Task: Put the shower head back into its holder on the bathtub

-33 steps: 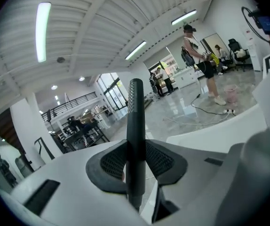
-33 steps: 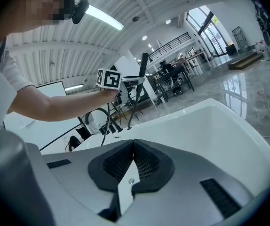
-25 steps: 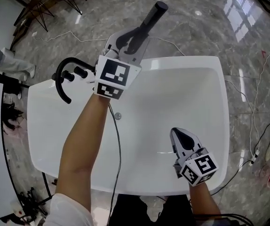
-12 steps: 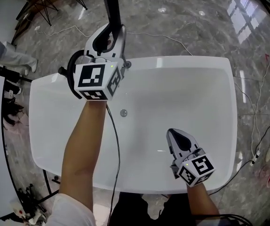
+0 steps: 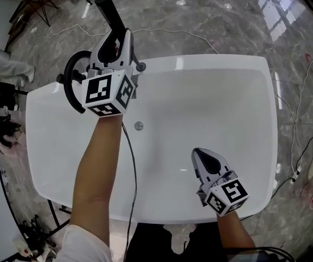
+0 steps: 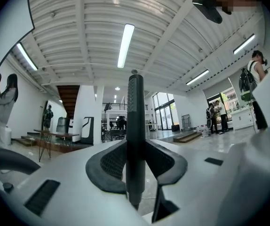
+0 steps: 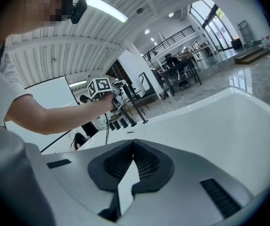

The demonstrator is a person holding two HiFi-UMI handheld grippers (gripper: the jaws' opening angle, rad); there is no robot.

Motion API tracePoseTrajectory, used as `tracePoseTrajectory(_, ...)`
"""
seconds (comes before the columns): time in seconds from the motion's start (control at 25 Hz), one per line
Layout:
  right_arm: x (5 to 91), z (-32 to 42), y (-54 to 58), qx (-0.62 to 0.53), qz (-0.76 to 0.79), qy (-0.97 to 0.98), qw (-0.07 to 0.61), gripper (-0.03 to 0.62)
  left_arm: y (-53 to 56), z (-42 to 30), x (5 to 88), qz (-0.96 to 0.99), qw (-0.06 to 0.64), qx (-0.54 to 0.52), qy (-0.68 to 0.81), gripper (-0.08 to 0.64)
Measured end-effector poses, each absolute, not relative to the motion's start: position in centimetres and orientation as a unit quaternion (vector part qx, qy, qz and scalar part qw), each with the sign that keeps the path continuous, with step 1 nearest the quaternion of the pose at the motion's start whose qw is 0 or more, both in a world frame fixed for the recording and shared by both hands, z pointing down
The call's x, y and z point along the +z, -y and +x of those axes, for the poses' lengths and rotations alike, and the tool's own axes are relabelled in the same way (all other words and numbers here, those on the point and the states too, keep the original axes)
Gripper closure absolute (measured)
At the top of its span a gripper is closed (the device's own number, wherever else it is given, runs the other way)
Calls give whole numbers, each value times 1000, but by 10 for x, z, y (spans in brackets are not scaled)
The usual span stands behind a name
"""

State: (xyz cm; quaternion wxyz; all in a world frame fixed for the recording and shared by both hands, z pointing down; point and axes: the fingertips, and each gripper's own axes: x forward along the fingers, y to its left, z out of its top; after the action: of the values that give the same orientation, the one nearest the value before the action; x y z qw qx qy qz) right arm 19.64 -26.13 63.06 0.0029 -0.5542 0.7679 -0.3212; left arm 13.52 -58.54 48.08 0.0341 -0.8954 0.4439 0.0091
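Note:
The shower head (image 5: 108, 11) is a black wand, and my left gripper (image 5: 118, 40) is shut on it over the far left rim of the white bathtub (image 5: 211, 64). In the left gripper view the wand (image 6: 135, 126) stands upright between the two pads of my left gripper (image 6: 135, 149). Its black hose (image 5: 131, 168) trails down beside my left forearm. The curved black faucet (image 5: 71, 86) sits just left of that gripper, and a small black fitting (image 5: 141, 67) just right of it. My right gripper (image 5: 201, 156) hangs shut and empty over the tub's near right part.
A round drain (image 5: 138, 125) lies in the tub floor. Black faucet knobs (image 7: 117, 124) line the rim below the left gripper (image 7: 100, 87). White cables (image 5: 295, 119) run over the marble floor on the right. A person (image 5: 4, 64) stands at the far left.
My left gripper has carried the shower head leftward to the faucet, and the wand has swung from pointing up-right to up-left. The right gripper has shifted only slightly.

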Motion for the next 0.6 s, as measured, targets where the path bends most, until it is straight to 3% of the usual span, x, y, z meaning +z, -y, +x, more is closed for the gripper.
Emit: tracePoseTrajectory(0.6, 670, 200, 294, -277, -538, -795, -50, 581, 610, 105, 572, -883, -14, 15, -468, 431)
